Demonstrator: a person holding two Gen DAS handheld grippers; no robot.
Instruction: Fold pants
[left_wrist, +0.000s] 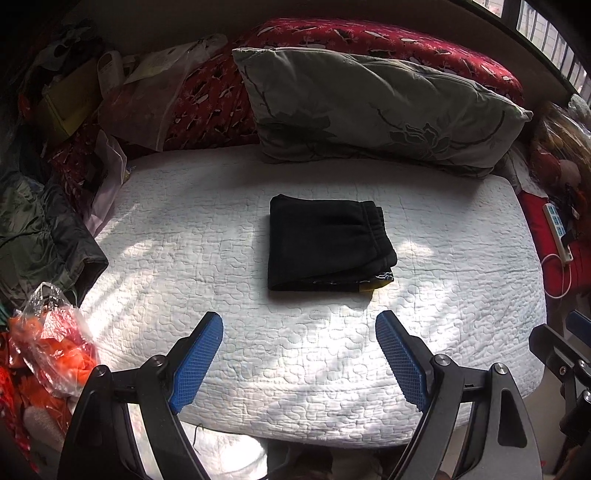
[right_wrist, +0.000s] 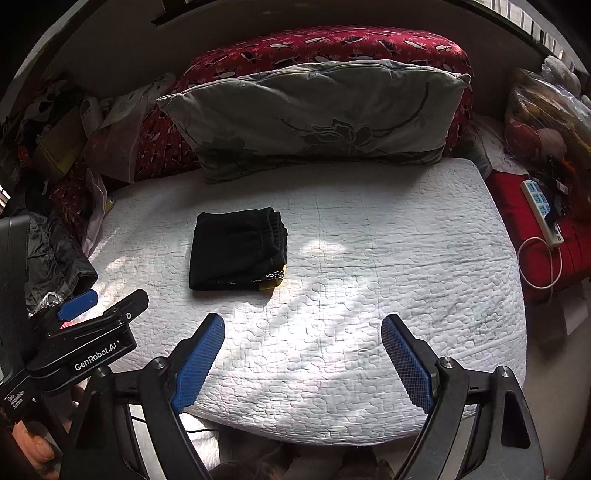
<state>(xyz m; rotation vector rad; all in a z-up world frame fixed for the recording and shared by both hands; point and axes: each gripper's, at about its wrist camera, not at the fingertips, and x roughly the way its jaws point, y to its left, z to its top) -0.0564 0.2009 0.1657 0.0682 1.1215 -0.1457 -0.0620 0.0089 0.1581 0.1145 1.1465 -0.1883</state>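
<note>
White quilted bed cover (left_wrist: 314, 350) forms the work surface, lit in patches by sunlight, with a grey floral pillow (left_wrist: 369, 107) leaning on a red patterned cushion (left_wrist: 388, 40) at the far side and clutter of bags and clothing along the left edge.

The black pants (left_wrist: 325, 243) lie near the middle of the bed as a compact, roughly square stack, layers aligned, the elastic waistband showing along the right side and a small yellow-and-patterned edge peeking out at the near right corner. No leg or loose end trails out.

Left gripper (left_wrist: 299, 325) is spread wide, nothing between its blue pads, held above the bed short of the pants. Right gripper (right_wrist: 303, 328) is likewise spread and empty, well apart from the garment, which sits to its left.

Assessment: folding appears complete; at most, the protruding corner could be tucked.
</note>
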